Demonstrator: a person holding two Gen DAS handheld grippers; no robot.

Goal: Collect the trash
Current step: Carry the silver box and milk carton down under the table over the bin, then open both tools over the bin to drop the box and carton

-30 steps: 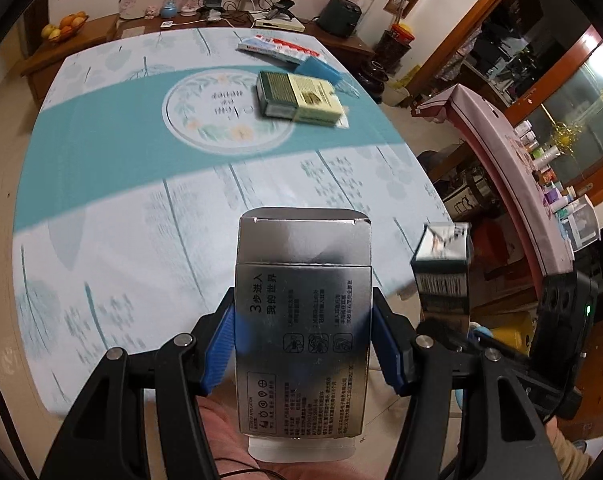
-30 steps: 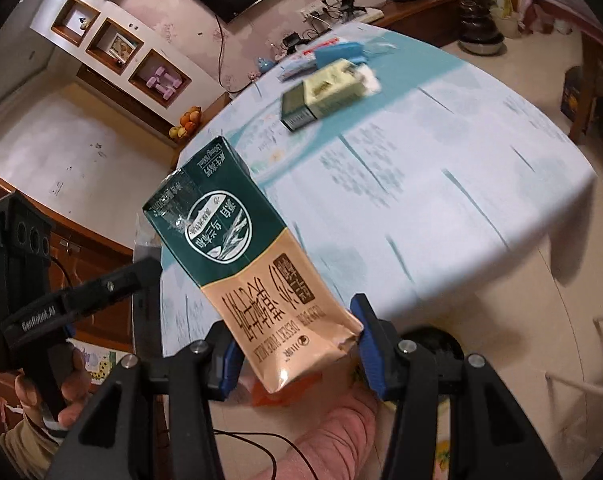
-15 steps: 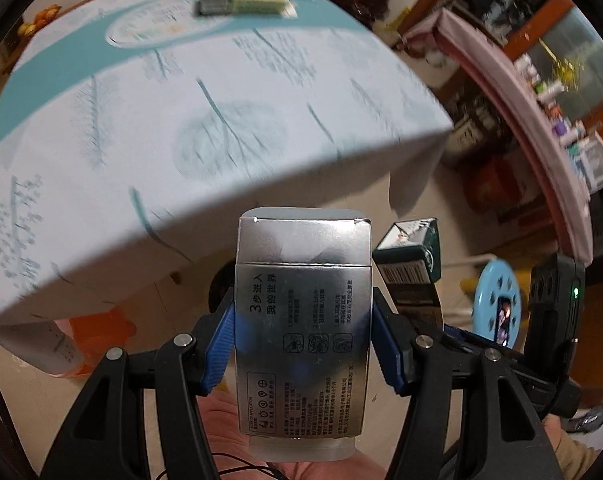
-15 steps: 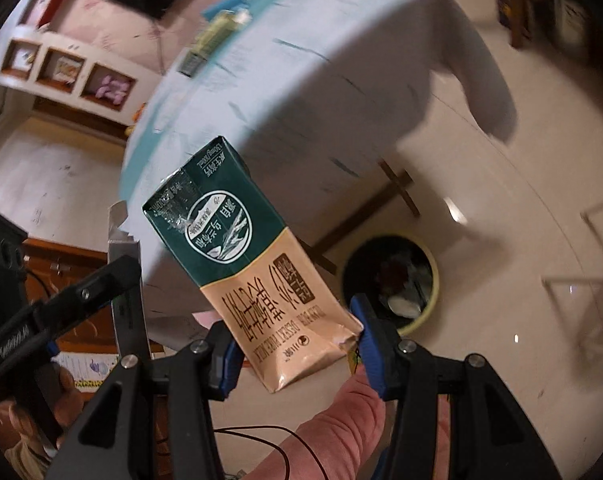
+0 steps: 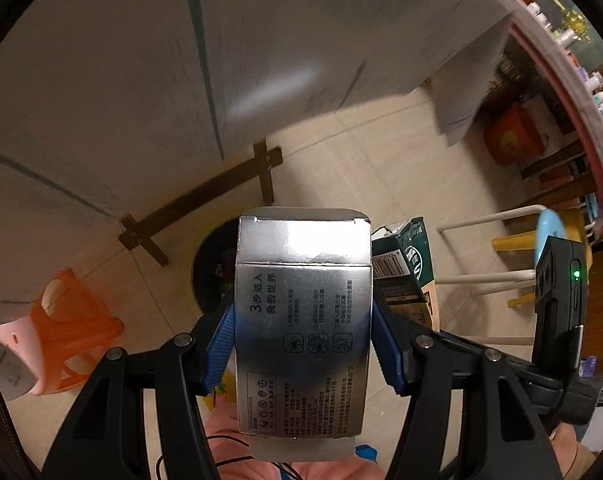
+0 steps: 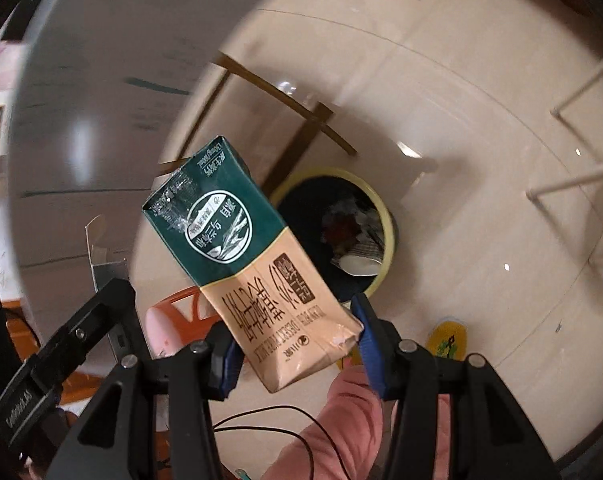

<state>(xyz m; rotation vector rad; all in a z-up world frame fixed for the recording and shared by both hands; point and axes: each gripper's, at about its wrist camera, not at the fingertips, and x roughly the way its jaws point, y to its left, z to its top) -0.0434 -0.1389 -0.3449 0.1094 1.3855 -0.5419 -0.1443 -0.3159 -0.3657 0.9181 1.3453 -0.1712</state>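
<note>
Clamping the silver box [image 5: 303, 320] across its stiff side walls, the left gripper [image 5: 303, 344] holds it above the bin [image 6: 385, 216], while the right gripper [image 6: 297, 344] pinches the light, crushable milk carton [image 6: 241, 256] at its base.

I see: orange stool [image 5: 75, 330] on floor, lower left | blue stool [image 5: 551, 226], right | table [image 5: 141, 60] overhead, wooden cross-base [image 5: 205, 200]

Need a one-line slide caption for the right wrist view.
Right gripper clamps a green-and-tan milk carton above a yellow-rimmed trash bin on the floor.
</note>
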